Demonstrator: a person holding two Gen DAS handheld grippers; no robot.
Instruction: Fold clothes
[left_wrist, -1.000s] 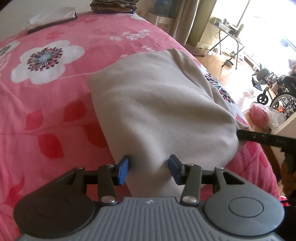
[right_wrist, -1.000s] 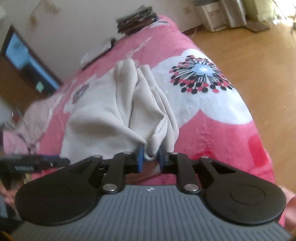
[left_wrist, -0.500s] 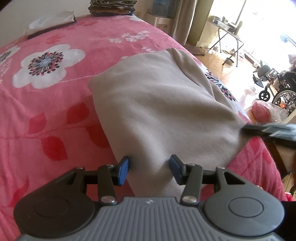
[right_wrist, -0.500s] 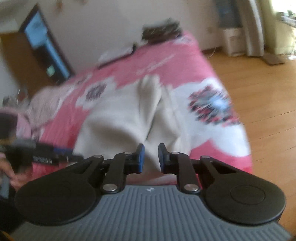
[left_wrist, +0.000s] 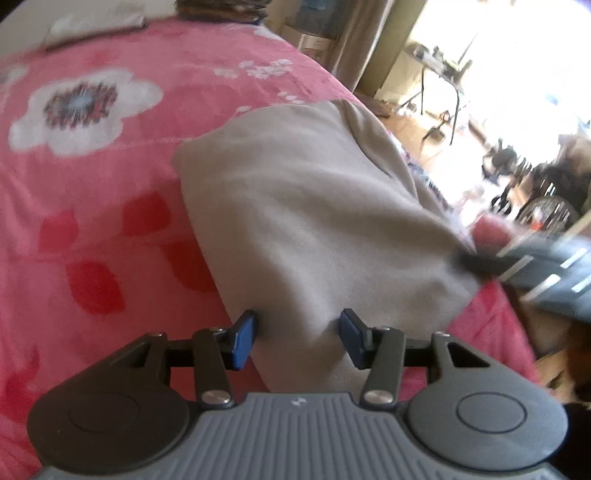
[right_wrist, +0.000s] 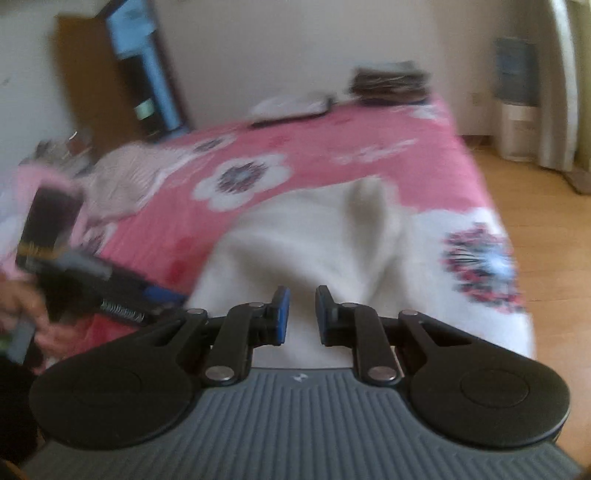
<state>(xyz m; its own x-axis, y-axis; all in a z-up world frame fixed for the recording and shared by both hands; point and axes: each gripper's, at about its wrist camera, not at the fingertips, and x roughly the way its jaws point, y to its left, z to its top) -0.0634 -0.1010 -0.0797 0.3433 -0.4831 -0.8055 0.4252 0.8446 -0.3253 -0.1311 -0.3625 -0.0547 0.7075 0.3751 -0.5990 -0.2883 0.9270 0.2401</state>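
From the left wrist view, the left gripper (left_wrist: 297, 339) stands about half open over the near edge of a beige garment (left_wrist: 317, 229) that lies folded on the pink flowered bedspread (left_wrist: 92, 192). The cloth runs between the two blue pads (left_wrist: 242, 341), and the left one seems to touch its edge; whether they actually pinch it I cannot tell. At the right edge the other tool shows as a dark blur against the garment's far corner. From the right wrist view, the right gripper (right_wrist: 299, 314) has its jaws drawn narrow with a small gap left between them, and pale cloth of the garment (right_wrist: 295, 240) shows through that gap; the blur keeps me from saying whether a fold is caught there. At the left, a hand (right_wrist: 22, 314) carries the other tool beside the bed.
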